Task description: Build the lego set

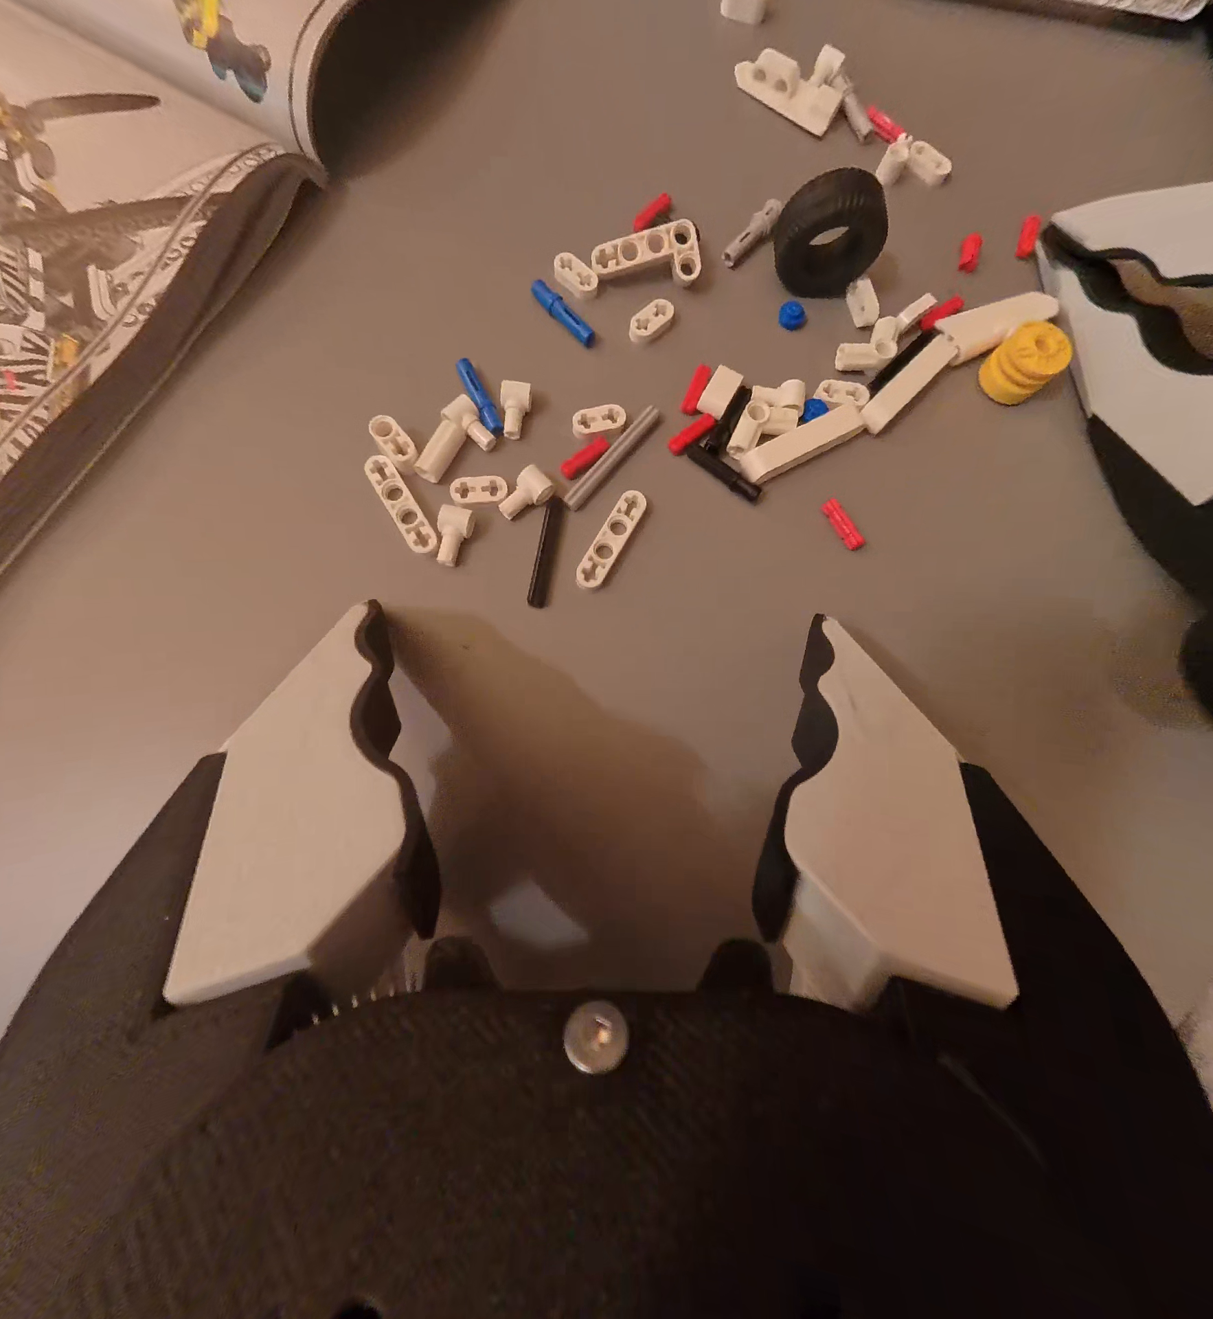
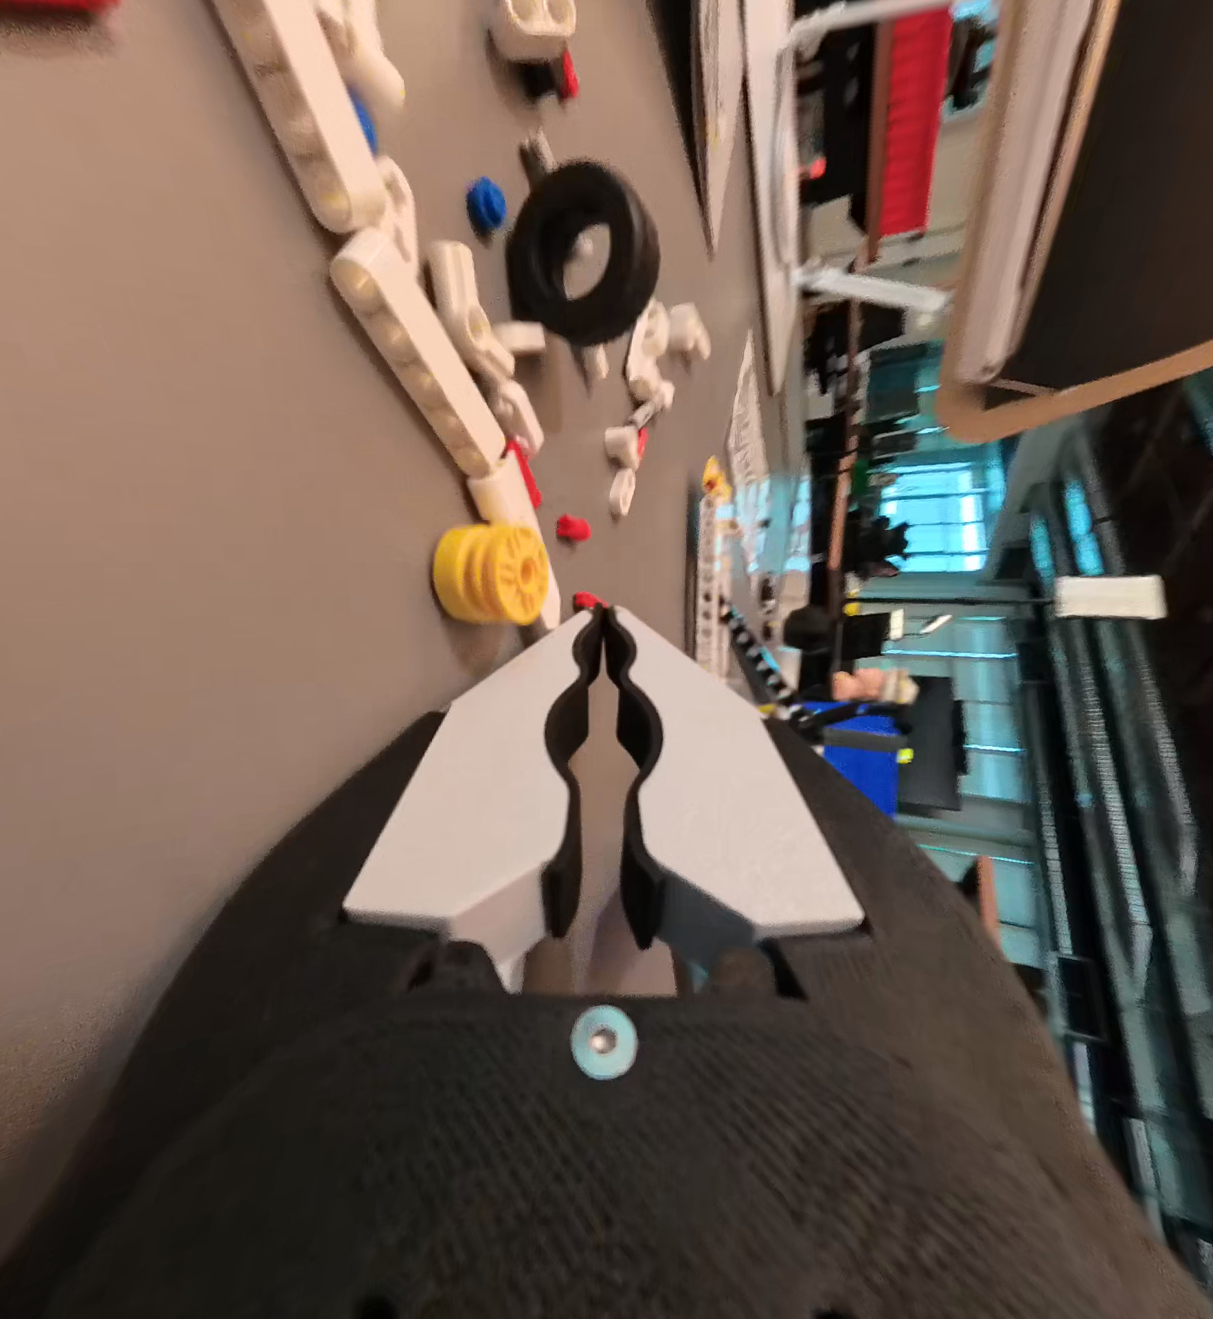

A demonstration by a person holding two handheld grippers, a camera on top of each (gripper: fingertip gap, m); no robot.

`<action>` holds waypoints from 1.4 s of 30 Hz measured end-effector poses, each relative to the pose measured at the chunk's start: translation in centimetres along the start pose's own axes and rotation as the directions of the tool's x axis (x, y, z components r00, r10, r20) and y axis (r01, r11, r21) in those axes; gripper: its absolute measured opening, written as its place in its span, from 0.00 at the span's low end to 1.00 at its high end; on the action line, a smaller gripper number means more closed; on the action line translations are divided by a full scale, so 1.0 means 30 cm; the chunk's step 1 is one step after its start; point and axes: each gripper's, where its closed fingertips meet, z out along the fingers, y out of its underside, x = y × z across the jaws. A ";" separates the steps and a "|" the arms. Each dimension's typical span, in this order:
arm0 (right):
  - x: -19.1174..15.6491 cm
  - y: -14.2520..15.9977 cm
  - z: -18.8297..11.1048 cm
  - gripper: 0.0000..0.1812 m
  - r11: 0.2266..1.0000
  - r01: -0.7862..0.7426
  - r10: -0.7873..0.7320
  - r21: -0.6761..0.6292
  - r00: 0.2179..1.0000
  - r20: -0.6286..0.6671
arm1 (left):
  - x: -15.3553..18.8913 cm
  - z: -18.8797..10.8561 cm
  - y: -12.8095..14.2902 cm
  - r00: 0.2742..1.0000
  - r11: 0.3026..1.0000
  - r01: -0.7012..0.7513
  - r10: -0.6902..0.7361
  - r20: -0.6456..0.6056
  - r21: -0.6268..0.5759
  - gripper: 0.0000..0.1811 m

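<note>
left tool (image 1: 593,621) wide open, empty, hovering over the grey worktop (image 1: 161,714) short of the loose lego parts (image 1: 504,464). right tool (image 2: 604,617) pinched nearly closed on a small red pin (image 2: 587,601), just beside the yellow wheel hub (image 2: 491,574). black tyre (image 1: 830,232) sits beyond the hub, instruction booklet (image 1: 54,285) far on the other side. parts look light, rigid, slick; the pin could pop out or twist, so grip it mid-shaft, square.
</note>
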 end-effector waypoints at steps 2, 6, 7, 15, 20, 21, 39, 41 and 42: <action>0.001 -0.042 0.001 0.00 0.999 0.015 -0.014 0.040 1.000 -0.021 | 0.001 0.008 -0.005 1.000 1.000 -0.016 0.016 0.009 -0.007 0.62; -0.015 -0.114 0.011 0.00 0.997 0.005 -0.005 0.079 1.000 -0.001 | 0.004 0.023 -0.023 1.000 1.000 -0.026 0.026 0.005 -0.003 0.57; -0.016 -0.132 0.015 0.00 0.996 0.006 -0.006 0.089 1.000 -0.001 | 0.007 0.028 -0.028 1.000 1.000 -0.029 0.029 0.002 -0.002 0.55; -0.025 -0.273 0.044 0.00 0.980 -0.003 0.002 0.198 1.000 0.006 | 0.005 0.032 -0.056 0.999 1.000 -0.003 0.004 -0.044 0.025 0.44; 0.000 -0.275 0.039 0.08 0.976 0.002 0.000 0.217 1.000 -0.007 | -0.004 -0.021 -0.084 0.993 0.989 0.075 -0.062 -0.100 0.127 0.44; 0.009 -0.260 0.041 0.08 0.978 -0.008 0.009 0.206 1.000 -0.004 | -0.007 -0.032 -0.091 0.990 0.983 0.097 -0.080 -0.116 0.154 0.44; 0.061 -0.007 0.165 0.00 0.976 -0.137 0.133 -0.169 0.991 -0.034 | -0.058 -0.185 -0.216 0.957 0.823 0.251 -0.131 -0.260 0.510 0.40; 0.057 -0.040 0.167 0.00 0.981 -0.127 0.123 -0.147 0.992 -0.036 | -0.057 -0.190 -0.219 0.954 0.816 0.257 -0.128 -0.272 0.518 0.39; 0.052 -0.062 0.166 0.00 0.982 -0.135 0.133 -0.128 0.991 -0.025 | -0.059 -0.194 -0.222 0.951 0.808 0.266 -0.130 -0.282 0.526 0.39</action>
